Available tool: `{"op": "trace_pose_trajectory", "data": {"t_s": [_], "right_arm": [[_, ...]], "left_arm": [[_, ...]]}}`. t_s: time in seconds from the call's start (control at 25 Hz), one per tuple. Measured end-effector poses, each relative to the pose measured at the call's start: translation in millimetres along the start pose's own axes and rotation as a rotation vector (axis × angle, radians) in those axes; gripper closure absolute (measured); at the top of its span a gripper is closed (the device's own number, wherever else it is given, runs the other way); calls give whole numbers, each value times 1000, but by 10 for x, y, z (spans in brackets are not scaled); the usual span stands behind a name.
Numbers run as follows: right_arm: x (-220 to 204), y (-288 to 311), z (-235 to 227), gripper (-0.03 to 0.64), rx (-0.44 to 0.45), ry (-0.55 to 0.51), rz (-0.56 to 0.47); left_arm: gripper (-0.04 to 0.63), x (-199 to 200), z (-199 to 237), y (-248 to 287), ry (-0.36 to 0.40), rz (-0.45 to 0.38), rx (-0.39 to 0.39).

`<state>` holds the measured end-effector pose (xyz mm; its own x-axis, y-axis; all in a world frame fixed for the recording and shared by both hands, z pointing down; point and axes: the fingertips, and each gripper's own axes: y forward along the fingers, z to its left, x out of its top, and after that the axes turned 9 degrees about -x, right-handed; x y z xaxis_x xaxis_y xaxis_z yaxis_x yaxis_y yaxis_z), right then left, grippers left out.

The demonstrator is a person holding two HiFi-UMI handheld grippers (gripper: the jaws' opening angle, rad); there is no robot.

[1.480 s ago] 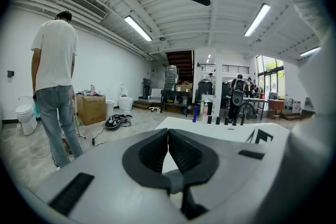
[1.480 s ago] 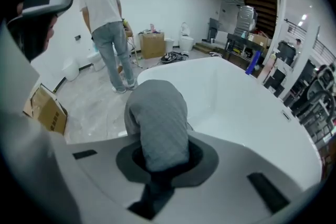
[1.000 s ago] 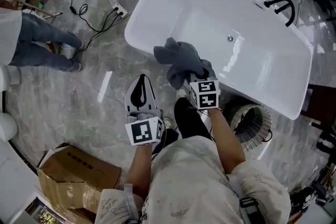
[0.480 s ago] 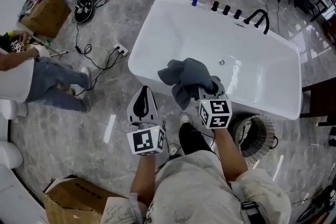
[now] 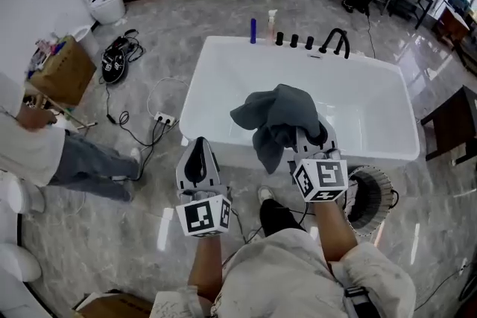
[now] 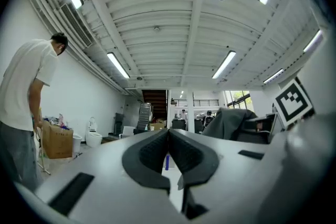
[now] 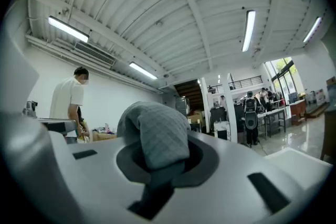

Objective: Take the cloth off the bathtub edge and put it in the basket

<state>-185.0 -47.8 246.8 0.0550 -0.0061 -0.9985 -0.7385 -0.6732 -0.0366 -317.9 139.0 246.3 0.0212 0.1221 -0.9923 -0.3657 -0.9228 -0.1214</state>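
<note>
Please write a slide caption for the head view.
The right hand-held gripper holds a grey cloth near the bathtub, basket nearby.

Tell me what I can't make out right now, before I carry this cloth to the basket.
- The basket interior: head view; the cube of the right gripper and the forearm cover its left side. Neither gripper view shows it.
- Right gripper tips: head view, buried under the cloth.
- The bathtub near rim behind the cloth: head view, cloth covers it.
- The bottles on the far rim: head view, too small to identify.
</note>
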Motion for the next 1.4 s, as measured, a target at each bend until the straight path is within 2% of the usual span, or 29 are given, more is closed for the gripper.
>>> {"op": "trace_pose_trajectory", "data": {"t_s": [0.24,0.96,1.4], "right_arm": [[421,-502,-244,586,-90,-22,-103],[807,-1496,-1091,586,-366,-73,-156],[875,-2047,-2097,586,-506,-36,-179]], "left_arm": [[591,147,-294,-115,-3,-36,-83],[591,185,-1350,53,-41,-27,-379],[591,195,-2417,347,-23,-5,-509]]}}
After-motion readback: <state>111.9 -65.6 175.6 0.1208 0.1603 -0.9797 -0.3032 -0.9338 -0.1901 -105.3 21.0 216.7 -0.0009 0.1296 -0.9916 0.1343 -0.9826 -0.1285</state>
